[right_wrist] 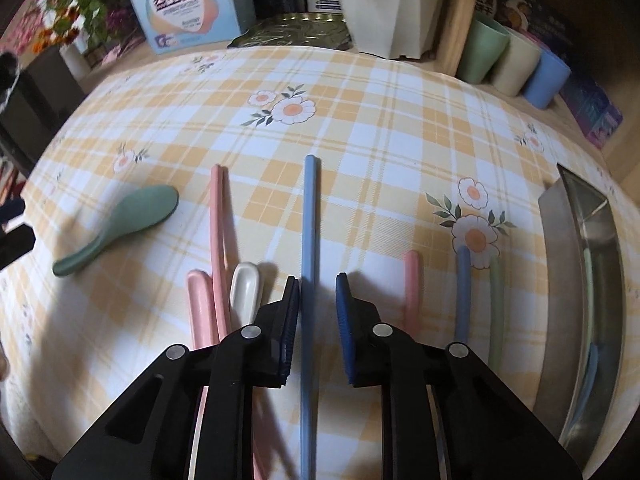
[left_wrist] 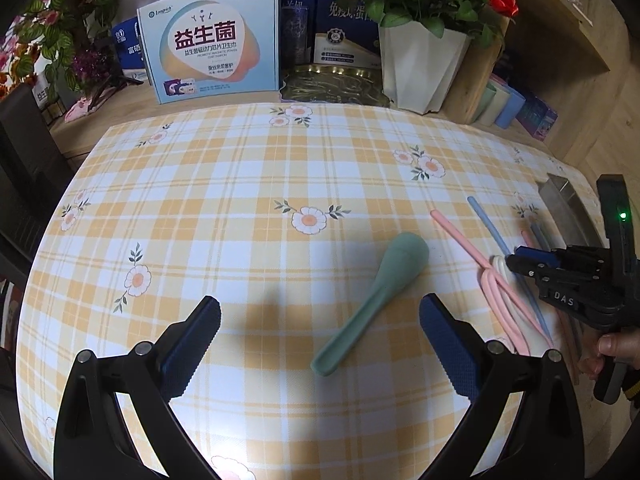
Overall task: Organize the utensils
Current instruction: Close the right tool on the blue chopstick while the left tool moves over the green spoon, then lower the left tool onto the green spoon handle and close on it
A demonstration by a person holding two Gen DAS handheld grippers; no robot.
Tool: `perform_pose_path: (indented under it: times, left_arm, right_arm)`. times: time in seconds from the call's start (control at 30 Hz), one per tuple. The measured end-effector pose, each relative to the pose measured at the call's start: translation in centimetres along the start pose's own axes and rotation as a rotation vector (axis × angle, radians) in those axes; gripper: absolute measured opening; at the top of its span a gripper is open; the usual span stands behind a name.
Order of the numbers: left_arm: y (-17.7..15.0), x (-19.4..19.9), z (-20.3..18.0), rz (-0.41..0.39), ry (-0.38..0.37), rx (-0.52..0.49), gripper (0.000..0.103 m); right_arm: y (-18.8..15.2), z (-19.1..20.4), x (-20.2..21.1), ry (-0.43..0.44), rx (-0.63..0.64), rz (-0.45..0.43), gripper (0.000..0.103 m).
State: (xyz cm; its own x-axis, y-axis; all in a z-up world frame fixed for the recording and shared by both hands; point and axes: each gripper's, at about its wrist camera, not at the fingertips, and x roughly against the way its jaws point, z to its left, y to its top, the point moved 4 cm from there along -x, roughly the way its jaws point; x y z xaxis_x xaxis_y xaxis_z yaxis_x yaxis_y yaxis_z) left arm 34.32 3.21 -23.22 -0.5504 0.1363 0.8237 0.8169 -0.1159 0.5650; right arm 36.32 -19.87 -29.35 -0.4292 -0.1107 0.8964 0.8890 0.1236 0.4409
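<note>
The right gripper straddles a blue chopstick lying on the checked worktop, its jaws not quite pressing it. The left gripper gapes wide above a green spoon.

- The blue chopstick passes between the right claw fingers; whether the pads press it cannot be told, and its near end runs off the picture's bottom edge.
- The pink spoon and white spoon lose their handles behind that claw.
- Utensils inside the steel tray by the desk's right edge are too blurred to name.
- The person's hand is cut by the left wrist view's right border.
</note>
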Motion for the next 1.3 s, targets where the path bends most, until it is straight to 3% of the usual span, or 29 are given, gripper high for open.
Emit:
perform_pose_path:
  times: [0.1,0.23,0.3,0.4,0.47,0.53,0.77,1.0,1.07,1.17,1.3]
  left_arm:
    - [-0.4,-0.2,-0.2,0.010,0.010,-0.014,0.097]
    - [-0.7,0.0,-0.6,0.006,0.004,-0.047,0.096]
    - [-0.6,0.3,-1.0,-0.006,-0.005,-0.071,0.092]
    - [-0.1,0.3,-1.5,-0.012,-0.067,-0.107,0.078]
    - [0.5,0.1,-1.9,-0.009,-0.103,-0.146,0.062]
    - [1.3,-0.5,-2.5,0.000,-0.126,-0.192,0.055]
    - [1.3,-4.3,-4.3,0.112,-0.097,-0.362,0.054]
    - [0.3,-5.9,-3.3,0.178,-0.142,-0.273,0.051]
    - [-0.1,-6.0,-3.4,0.189,-0.152,-0.249,0.037]
    - [-0.9,-5.4,-3.6,0.168,-0.146,-0.204,0.031]
    - [-2.3,-4.3,-4.1,0.174,-0.196,-0.130,0.027]
  right_arm:
    - [-0.4,0.1,0.2,0.008,-0.009,-0.002,0.006]
    - [-0.9,-0.3,0.7,0.035,-0.062,-0.016,0.006]
    - [-1.1,-0.8,1.8,0.063,-0.114,-0.049,0.006]
    - [-1.6,-1.2,3.6,0.097,-0.156,-0.097,0.006]
    - [-1.9,-1.4,4.7,0.109,-0.166,-0.121,0.006]
    - [-2.4,-1.7,6.0,0.124,-0.181,-0.146,0.006]
    - [-4.1,-3.1,8.8,0.162,-0.229,-0.190,0.006]
    - [-5.1,-4.0,9.5,0.169,-0.260,-0.201,0.006]
    - [-5.1,-4.1,9.5,0.173,-0.267,-0.203,0.006]
    - [-5.1,-4.0,9.7,0.181,-0.268,-0.212,0.006]
    - [-5.2,-3.7,10.0,0.189,-0.263,-0.218,0.006]
